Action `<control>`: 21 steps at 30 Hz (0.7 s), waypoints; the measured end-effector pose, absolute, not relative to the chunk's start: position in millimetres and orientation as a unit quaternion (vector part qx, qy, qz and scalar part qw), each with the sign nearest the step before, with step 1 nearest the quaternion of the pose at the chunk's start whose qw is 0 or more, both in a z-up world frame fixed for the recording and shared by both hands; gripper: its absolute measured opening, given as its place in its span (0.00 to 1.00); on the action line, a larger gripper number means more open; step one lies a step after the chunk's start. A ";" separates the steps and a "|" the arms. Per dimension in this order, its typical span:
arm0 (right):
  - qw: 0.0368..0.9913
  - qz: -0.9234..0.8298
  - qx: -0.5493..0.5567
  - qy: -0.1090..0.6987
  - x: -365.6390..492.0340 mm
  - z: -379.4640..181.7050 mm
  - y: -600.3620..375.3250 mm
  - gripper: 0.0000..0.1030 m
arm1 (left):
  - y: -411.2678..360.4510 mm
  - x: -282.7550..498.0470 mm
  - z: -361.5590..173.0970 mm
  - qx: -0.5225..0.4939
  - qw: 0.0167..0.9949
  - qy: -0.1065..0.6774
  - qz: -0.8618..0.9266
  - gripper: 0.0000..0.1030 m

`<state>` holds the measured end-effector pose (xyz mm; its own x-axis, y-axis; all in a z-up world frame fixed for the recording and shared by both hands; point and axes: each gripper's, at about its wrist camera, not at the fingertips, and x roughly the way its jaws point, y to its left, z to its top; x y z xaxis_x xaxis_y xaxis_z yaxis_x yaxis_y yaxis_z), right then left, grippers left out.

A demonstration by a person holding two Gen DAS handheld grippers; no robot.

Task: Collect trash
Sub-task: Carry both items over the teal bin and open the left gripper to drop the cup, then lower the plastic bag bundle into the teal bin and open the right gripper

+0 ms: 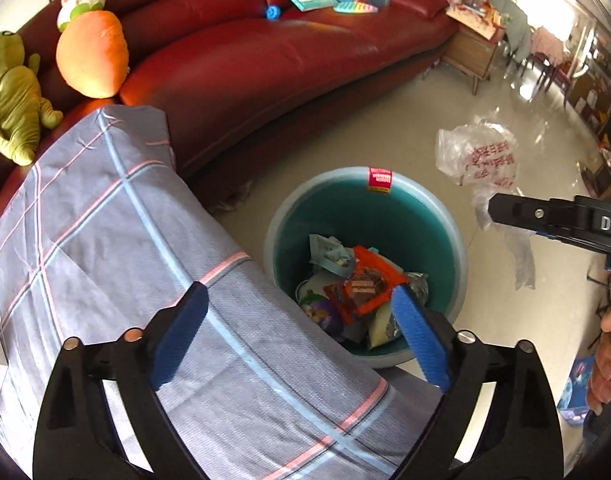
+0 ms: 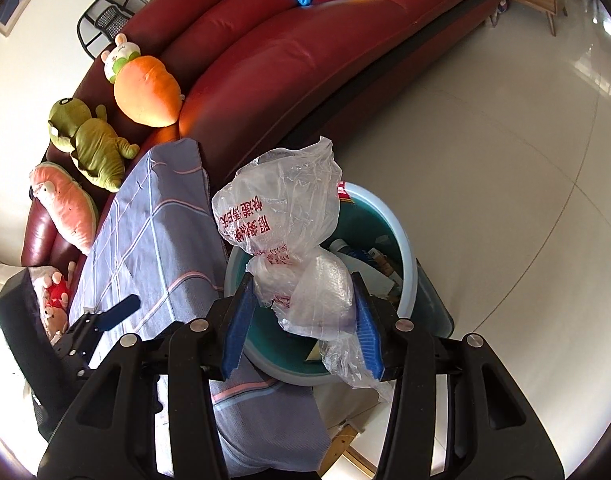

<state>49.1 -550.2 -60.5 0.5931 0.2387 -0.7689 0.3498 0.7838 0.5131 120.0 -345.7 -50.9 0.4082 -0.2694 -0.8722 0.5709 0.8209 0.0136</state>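
A teal trash bin (image 1: 433, 216) stands on the floor beside the sofa, holding several wrappers (image 1: 361, 288). It also shows in the right wrist view (image 2: 405, 248). My right gripper (image 2: 305, 320) is shut on a crumpled clear plastic bag with red print (image 2: 281, 208) and holds it above the bin's near rim. In the left wrist view the bag (image 1: 481, 156) hangs from the right gripper (image 1: 490, 210), to the right of the bin. My left gripper (image 1: 301, 332) is open and empty, over the plaid cloth and the bin's near edge.
A grey plaid cloth (image 1: 105, 240) covers a surface left of the bin. A red leather sofa (image 1: 265, 52) carries a carrot plush (image 1: 91, 56), a green plush (image 1: 13, 96), books and toys. A wooden side table (image 1: 473, 52) stands far right on glossy tiles (image 2: 505, 160).
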 end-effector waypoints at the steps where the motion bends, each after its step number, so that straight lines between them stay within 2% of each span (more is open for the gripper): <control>1: 0.831 -0.032 0.325 0.451 51.2 -60.1 -548.5 0.44 | -344.0 120.6 -49.5 0.154 0.825 0.481 -0.255 0.91; 12: 0.830 -0.010 0.295 0.473 80.7 -62.5 -524.6 0.47 | -304.4 130.2 -39.4 0.095 0.833 0.489 -0.242 0.92; 14: 0.831 -0.005 0.288 0.476 86.1 -62.7 -519.3 0.53 | -296.3 133.0 -36.9 0.084 0.837 0.486 -0.238 0.92; 16: 0.832 -0.007 0.286 0.475 89.4 -61.5 -516.3 0.67 | -288.1 136.9 -35.5 0.073 0.839 0.486 -0.235 0.92; 21: 0.827 -0.020 0.290 0.480 92.7 -62.5 -514.6 0.73 | -274.8 142.9 -37.1 0.055 0.838 0.492 -0.229 0.93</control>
<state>92.7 -514.6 -62.5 0.5376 0.2459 -0.8066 0.3122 0.8305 0.4613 142.9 -274.8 -37.1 0.4103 -0.3296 -0.8503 0.4384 0.8889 -0.1330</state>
